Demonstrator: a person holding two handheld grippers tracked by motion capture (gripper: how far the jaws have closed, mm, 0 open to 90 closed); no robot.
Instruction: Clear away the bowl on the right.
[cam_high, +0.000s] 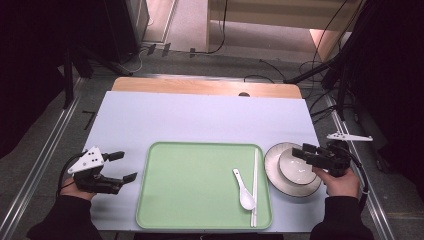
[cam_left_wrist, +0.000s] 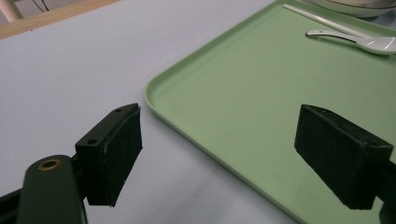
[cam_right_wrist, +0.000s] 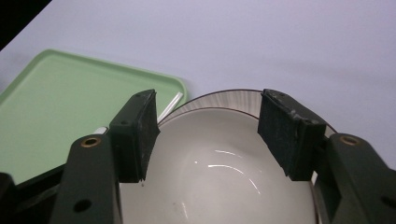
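A white bowl (cam_high: 295, 169) sits in a dark-rimmed plate (cam_high: 272, 172) on the table, just right of a green tray (cam_high: 190, 185). Near the tray's right edge lie a white spoon (cam_high: 243, 192) and a pair of white chopsticks (cam_high: 255, 185). My right gripper (cam_high: 303, 151) hovers over the bowl's right side; in the right gripper view it (cam_right_wrist: 210, 135) stands open above the bowl (cam_right_wrist: 215, 186) and plate (cam_right_wrist: 224, 99), its pads apart from both. My left gripper (cam_high: 124, 166) is open at the tray's left edge, and in its own view the left gripper (cam_left_wrist: 219, 158) holds nothing over the tray (cam_left_wrist: 280, 93).
A pale lilac sheet (cam_high: 200, 117) covers the table, with a wooden strip (cam_high: 200, 87) along the far edge. Cables and dark stands surround the table on the floor. The spoon (cam_left_wrist: 359, 41) and chopsticks (cam_left_wrist: 322, 19) lie far across the tray from my left gripper.
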